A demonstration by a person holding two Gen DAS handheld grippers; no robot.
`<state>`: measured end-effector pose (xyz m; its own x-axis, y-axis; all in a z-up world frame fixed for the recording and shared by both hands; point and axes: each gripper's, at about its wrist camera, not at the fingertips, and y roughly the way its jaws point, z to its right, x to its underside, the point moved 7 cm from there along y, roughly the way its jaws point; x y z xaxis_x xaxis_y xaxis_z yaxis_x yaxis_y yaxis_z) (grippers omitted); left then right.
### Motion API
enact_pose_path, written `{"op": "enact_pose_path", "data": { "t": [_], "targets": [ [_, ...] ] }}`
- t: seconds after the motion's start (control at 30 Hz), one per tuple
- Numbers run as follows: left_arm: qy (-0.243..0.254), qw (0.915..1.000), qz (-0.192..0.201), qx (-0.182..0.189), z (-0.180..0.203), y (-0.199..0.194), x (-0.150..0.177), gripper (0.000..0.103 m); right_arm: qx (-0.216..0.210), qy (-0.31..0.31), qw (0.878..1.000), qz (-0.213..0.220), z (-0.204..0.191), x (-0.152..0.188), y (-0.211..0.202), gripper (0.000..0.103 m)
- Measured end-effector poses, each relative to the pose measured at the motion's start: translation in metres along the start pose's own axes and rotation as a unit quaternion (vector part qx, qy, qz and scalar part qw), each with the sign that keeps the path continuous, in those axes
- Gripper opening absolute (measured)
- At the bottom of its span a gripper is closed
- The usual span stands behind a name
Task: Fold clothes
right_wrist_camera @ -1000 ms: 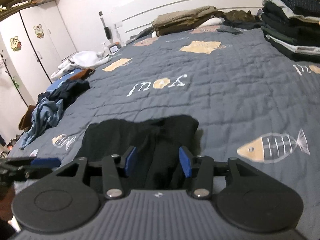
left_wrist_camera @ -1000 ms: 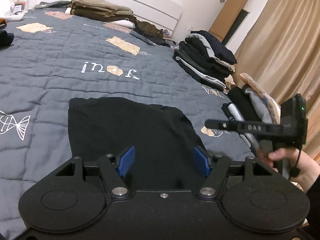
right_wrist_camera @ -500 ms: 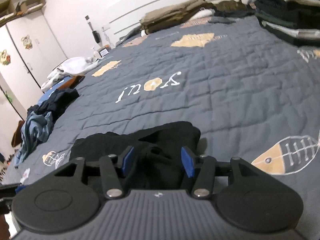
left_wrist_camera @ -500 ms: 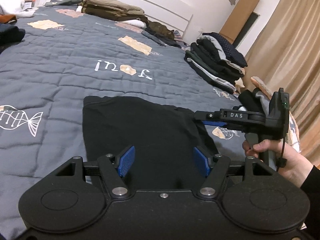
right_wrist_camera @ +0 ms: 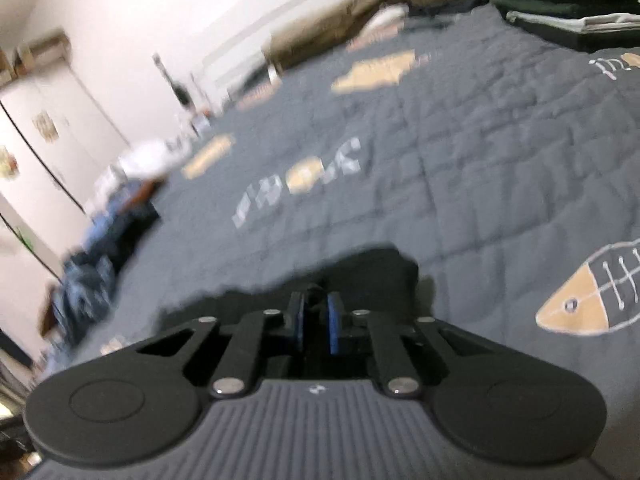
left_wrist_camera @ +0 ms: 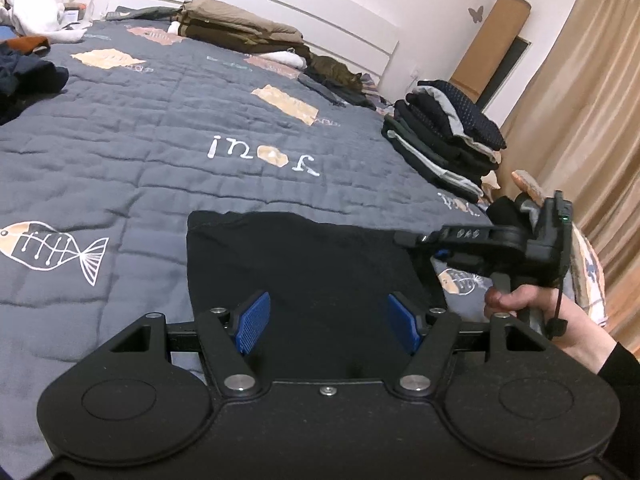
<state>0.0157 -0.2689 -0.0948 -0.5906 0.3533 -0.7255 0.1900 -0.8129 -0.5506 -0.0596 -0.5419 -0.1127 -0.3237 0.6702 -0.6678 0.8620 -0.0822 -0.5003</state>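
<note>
Change: right gripper (right_wrist_camera: pixel 316 322), jaws apart a second ago, is now closing on a fold of the flat black cotton garment (left_wrist_camera: pixel 304 276).
Garment: spread on grey quilted bedspread (left_wrist_camera: pixel 160 128), near edge.
Left gripper (left_wrist_camera: pixel 326 322): unclenched, above garment, grasping nothing.
Folded dark clothes stack (left_wrist_camera: pixel 444 140): beyond garment, right.

Open grey quilted bedspread (left_wrist_camera: pixel 168 128) stretches toward twelve o'clock, wide enough for either hand. At two o'clock a tall stack of folded dark clothes (left_wrist_camera: pixel 448 140) blocks the edge. At ten o'clock a loose heap of dark garments (left_wrist_camera: pixel 24 80) crowds the side.
</note>
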Motion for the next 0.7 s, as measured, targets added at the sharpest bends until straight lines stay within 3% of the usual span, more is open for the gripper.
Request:
{"op": "enact_pose_path", "data": {
  "t": [0.13, 0.3, 0.4, 0.5, 0.7],
  "targets": [
    [0.002, 1.0000, 0.001, 0.000, 0.001, -0.001, -0.002, 0.064, 0.013, -0.029, 0.998, 0.051, 0.002, -0.013, -0.012, 0.002],
    [0.004, 1.0000, 0.003, 0.001, 0.002, -0.002, -0.003, 0.064, 0.011, -0.030, 0.999, -0.009, 0.014, 0.003, 0.004, 0.005],
    [0.005, 1.0000, 0.004, 0.001, 0.003, -0.002, -0.005, 0.064, -0.006, -0.038, 0.999, -0.013, 0.010, 0.005, 0.000, 0.015],
    [0.007, 1.0000, 0.006, -0.001, 0.003, -0.004, -0.006, 0.064, -0.010, -0.046, 0.999, -0.008, 0.007, 0.003, -0.008, 0.040],
    [0.008, 1.0000, 0.006, 0.002, 0.006, -0.004, -0.004, 0.064, 0.001, -0.059, 0.998, -0.035, 0.012, 0.013, -0.007, 0.048]
  ]
}}
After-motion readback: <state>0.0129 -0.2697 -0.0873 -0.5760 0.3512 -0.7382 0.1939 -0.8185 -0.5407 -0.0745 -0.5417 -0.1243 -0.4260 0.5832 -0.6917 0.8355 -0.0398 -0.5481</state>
